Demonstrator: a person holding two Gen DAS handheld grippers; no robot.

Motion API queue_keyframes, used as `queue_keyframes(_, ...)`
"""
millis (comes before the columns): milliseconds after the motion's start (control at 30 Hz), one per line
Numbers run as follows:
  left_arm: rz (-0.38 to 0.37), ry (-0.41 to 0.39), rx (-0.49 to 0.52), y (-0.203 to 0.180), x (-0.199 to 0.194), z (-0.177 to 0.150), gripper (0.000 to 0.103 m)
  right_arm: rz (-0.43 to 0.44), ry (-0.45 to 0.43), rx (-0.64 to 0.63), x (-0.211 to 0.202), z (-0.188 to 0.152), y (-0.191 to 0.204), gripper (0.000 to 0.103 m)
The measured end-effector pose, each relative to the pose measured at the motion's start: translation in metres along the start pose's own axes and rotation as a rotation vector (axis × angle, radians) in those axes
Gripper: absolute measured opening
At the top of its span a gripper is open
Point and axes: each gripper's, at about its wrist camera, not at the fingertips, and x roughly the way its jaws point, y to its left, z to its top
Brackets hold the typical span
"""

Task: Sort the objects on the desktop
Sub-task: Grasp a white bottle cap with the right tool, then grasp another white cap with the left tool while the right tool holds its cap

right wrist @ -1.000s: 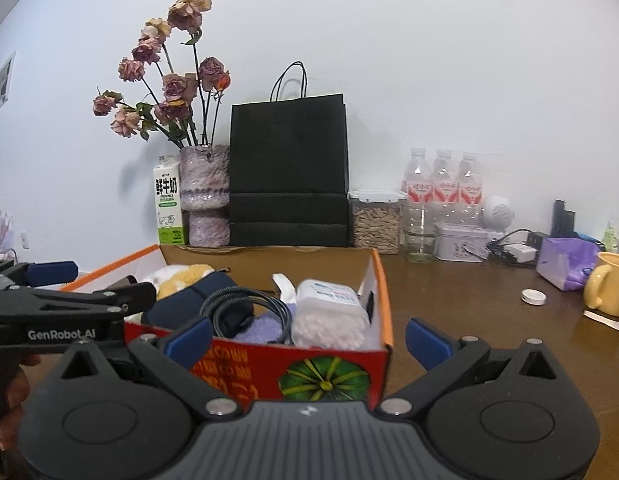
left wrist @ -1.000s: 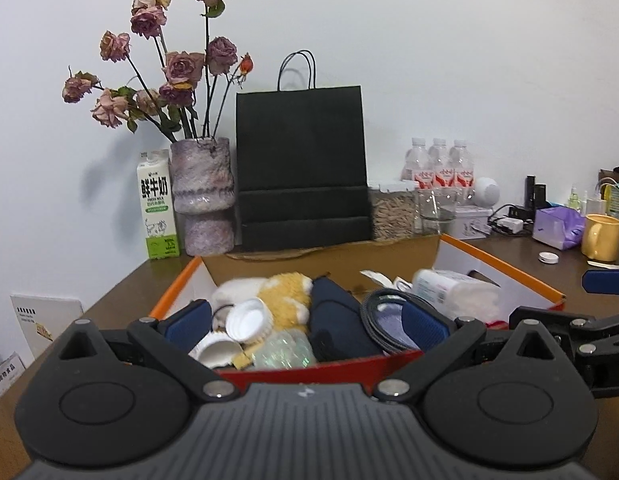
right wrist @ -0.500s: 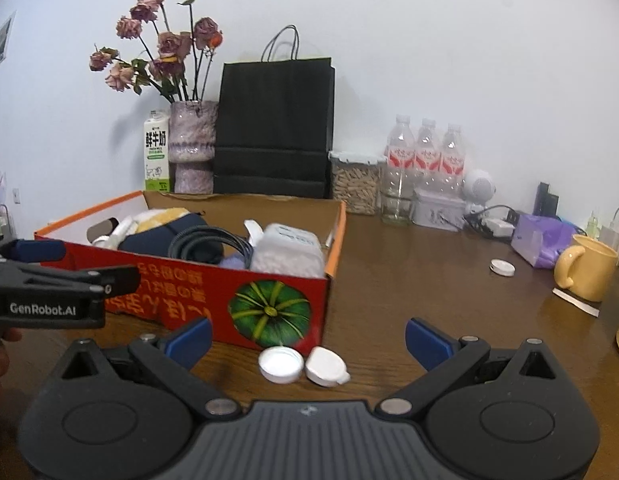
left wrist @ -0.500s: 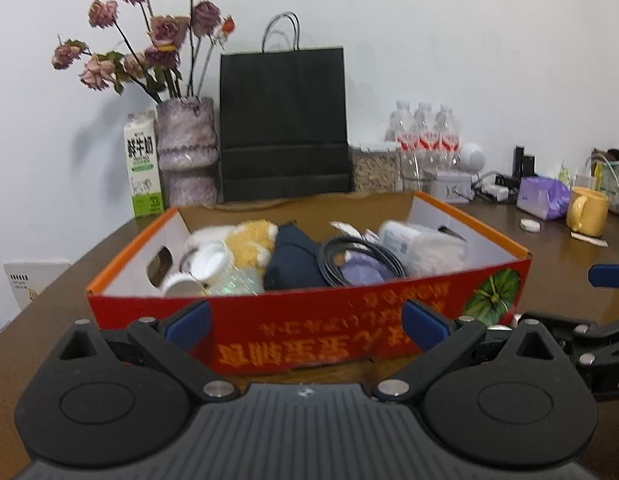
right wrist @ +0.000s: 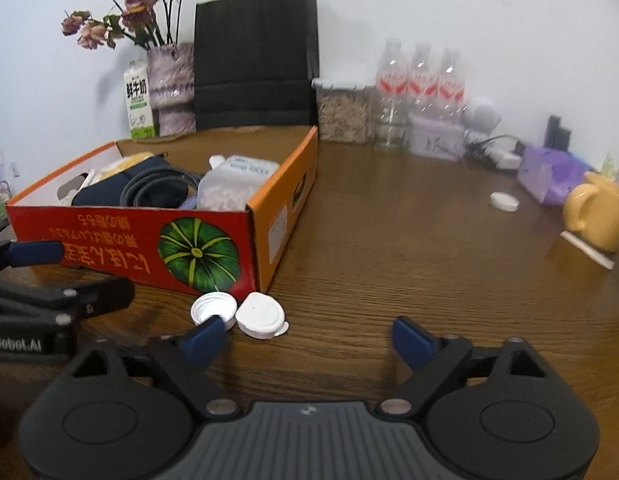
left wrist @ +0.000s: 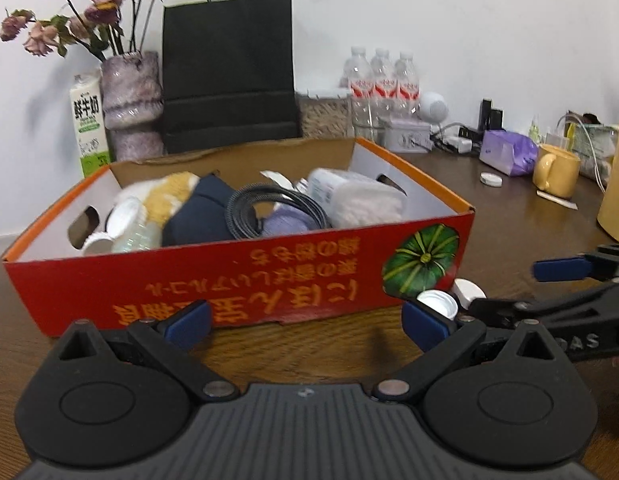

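Note:
A red and orange cardboard box (left wrist: 237,280) (right wrist: 121,240) stands on the brown table, holding a plush toy, a dark pouch, a coiled cable (left wrist: 269,208) and a cotton swab tub (right wrist: 233,184). Two white caps (right wrist: 213,308) (right wrist: 261,314) lie on the table at the box's near right corner. My right gripper (right wrist: 305,340) hovers just in front of them, nothing between its fingers, its jaws closing. My left gripper (left wrist: 305,320) is open and empty before the box's long side. The caps (left wrist: 437,302) sit by its right finger.
Along the back wall stand a milk carton (left wrist: 87,124), a vase of dried roses (left wrist: 131,104), a black paper bag (left wrist: 229,72), water bottles (right wrist: 419,84) and a jar. A yellow mug (right wrist: 597,212), a purple pack (right wrist: 549,174) and another white lid (right wrist: 503,201) are at the right.
Both grippers have drawn back from over the box and sunk toward the table. The two white caps have come into view. The right gripper's fingers stand closer together.

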Motion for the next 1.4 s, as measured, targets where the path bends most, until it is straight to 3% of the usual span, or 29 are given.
queue_keyframes(200, -0.007, 0.050, 0.005, -0.009, 0.009, 0.001, 0.103, 0.068, 0.018, -0.034, 0.013, 0.005, 0.001, 0.060)
queue_keyframes(267, -0.012, 0.065, 0.002, -0.010, 0.011, 0.001, 0.103, 0.101, 0.012, -0.052, 0.012, 0.006, 0.003, 0.031)
queue_keyframes(300, -0.015, 0.071, 0.001, -0.011, 0.012, 0.001, 0.103, 0.118, 0.009, -0.056, 0.010, 0.005, 0.004, 0.027)
queue_keyframes(467, -0.022, 0.085, 0.002, -0.018, 0.016, 0.002, 0.103, 0.141, -0.010, -0.027, 0.005, 0.004, -0.002, 0.026)
queue_keyframes(967, -0.004, 0.111, -0.002, -0.050, 0.029, 0.008, 0.103, 0.058, -0.014, 0.055, 0.003, 0.004, -0.035, 0.026)
queue_keyframes(1100, 0.012, 0.143, -0.023, -0.054, 0.036, 0.009, 0.097, 0.054, -0.006, 0.068, 0.004, 0.003, -0.038, 0.026)
queue_keyframes(1400, 0.053, 0.129, -0.045, -0.061, 0.035, 0.011, 0.083, 0.051, -0.006, 0.073, 0.005, 0.003, -0.038, 0.026)
